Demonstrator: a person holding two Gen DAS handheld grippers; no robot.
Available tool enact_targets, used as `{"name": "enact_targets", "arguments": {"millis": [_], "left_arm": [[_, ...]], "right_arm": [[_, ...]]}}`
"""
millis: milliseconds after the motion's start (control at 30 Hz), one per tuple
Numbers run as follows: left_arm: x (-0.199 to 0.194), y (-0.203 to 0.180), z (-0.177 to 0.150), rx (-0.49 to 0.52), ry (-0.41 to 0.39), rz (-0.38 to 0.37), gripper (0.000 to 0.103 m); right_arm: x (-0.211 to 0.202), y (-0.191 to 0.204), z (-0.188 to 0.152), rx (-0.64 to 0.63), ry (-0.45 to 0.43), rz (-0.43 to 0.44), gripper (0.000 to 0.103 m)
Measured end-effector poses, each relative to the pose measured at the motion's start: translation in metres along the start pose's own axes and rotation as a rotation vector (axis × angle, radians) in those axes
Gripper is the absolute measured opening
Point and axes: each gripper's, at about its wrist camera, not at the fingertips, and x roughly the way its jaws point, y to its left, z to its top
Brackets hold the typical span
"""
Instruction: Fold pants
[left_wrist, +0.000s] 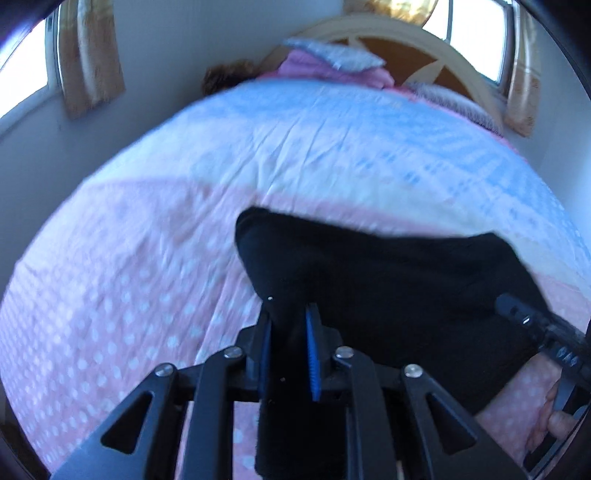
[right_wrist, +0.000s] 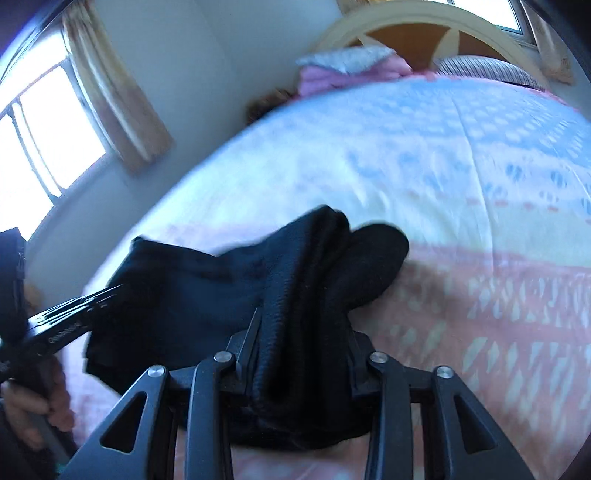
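Black pants (right_wrist: 192, 291), pink white-dotted and pale blue bedspread (left_wrist: 122, 280)

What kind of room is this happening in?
Most likely a bedroom. A bed with a pink and blue dotted bedspread fills the view, pillows lie against an arched headboard, and curtained windows stand behind.

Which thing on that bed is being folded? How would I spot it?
Start at the big bed with its pink and blue dotted cover. On its near, pink part lie the pants, a bunched dark heap. Nothing else on the bed is black.
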Motion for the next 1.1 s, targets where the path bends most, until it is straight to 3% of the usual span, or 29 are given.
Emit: {"name": "enact_targets", "arguments": {"millis": [33,67,100,167,233,300,400,467,500,567,633,767,900,1100], "left_arm": [[0.006,0.005,-0.004,-0.012,0.007,0.001,0.036],[0.009,0.009,-0.006,-0.021,-0.007,0.013,0.055],[0.008,0.011,-0.009,-0.021,-0.029,0.058,0.079],[0.009,0.015,-0.010,-0.011,-0.050,0.141,0.097],[0.008,0.019,-0.011,-0.017,-0.034,0.126,0.098],[0.006,0.028,-0.008,-0.037,-0.014,0.144,0.098],[-0.017,0.040,-0.012,-0.044,-0.010,0.262,0.098],[-0.040,0.045,-0.025,-0.052,-0.034,0.359,0.098],[-0.050,0.047,-0.032,-0.056,-0.051,0.369,0.098],[-0.082,0.045,-0.056,-0.072,-0.112,0.347,0.098],[-0.104,0.036,-0.081,-0.088,-0.149,0.305,0.099],[-0.133,0.010,-0.118,-0.041,-0.170,0.236,0.099],[-0.159,-0.013,-0.144,0.018,-0.230,0.232,0.102],[-0.195,-0.021,-0.168,0.014,-0.284,0.148,0.102]], "right_arm": [[0.004,-0.007,-0.001,0.025,-0.010,0.032,0.053],[0.006,-0.014,0.001,0.052,-0.004,0.041,0.063],[0.008,-0.021,0.001,0.082,0.004,0.045,0.064],[0.006,-0.027,0.003,0.096,0.009,0.062,0.065],[0.001,-0.031,0.009,0.125,0.021,0.066,0.065],[-0.023,-0.039,0.008,0.196,-0.046,0.070,0.065],[-0.071,-0.030,0.005,0.245,-0.171,0.059,0.065],[-0.099,-0.014,-0.002,0.213,-0.210,0.038,0.065],[-0.117,0.000,-0.008,0.189,-0.232,0.044,0.065],[-0.141,0.020,-0.022,0.167,-0.259,0.032,0.066],[-0.160,0.045,-0.044,0.133,-0.270,-0.043,0.070],[-0.182,0.082,-0.090,0.039,-0.290,-0.079,0.071],[-0.199,0.097,-0.119,0.014,-0.338,-0.151,0.071],[-0.226,0.108,-0.139,-0.006,-0.364,-0.193,0.072]]}}
